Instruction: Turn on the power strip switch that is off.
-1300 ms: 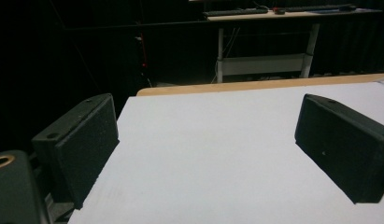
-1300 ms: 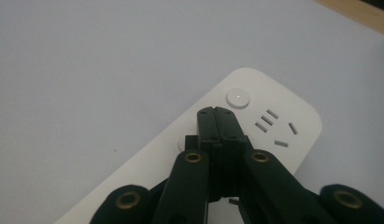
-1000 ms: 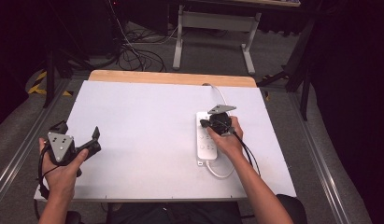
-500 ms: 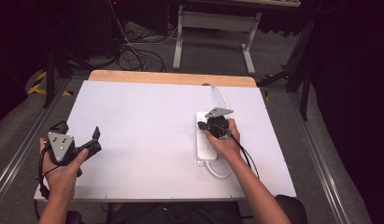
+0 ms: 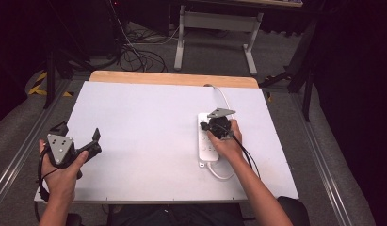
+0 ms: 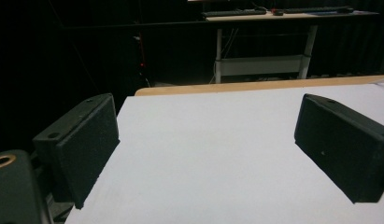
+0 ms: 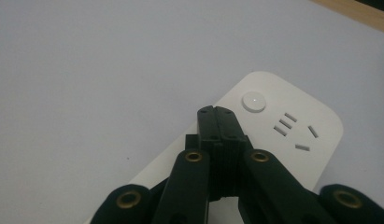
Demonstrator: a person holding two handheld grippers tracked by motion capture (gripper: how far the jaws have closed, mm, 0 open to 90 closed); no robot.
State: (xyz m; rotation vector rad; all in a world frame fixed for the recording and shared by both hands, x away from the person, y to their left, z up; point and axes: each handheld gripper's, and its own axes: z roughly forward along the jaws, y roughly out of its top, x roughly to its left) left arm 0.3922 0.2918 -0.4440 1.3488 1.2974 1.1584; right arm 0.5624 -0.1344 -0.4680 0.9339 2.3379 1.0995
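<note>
At the near left corner of the tabletop (image 5: 149,122) the left gripper (image 5: 80,145) sits in the person's left hand (image 5: 64,172), its jaws spread wide with nothing between them; in the left gripper view the two blocky black pads (image 6: 84,140) look matte and finely grained, and bare white surface lies between them; a grey three-cornered plate rides on the gripper's top.

Toward the right edge, about midway between near and far, the right gripper (image 7: 216,112) is held by the right hand (image 5: 226,143) over the white power strip (image 5: 206,147); its jaws are pressed together, pinching nothing, and their tips hang just short of the round white button (image 7: 253,101) at the strip's end; whether they touch the casing I cannot tell; brass-coloured rivets dot the black linkage behind them.

The strip is a smooth, glossy plastic slab with rounded corners, lying lengthwise near to far; slotted socket holes (image 7: 292,130) sit beside the button; no brand or writing can be read on it.

Its white cable (image 5: 221,96) curves to the far edge, where a strip of pale wood (image 5: 172,77) borders the matte white top.
</note>
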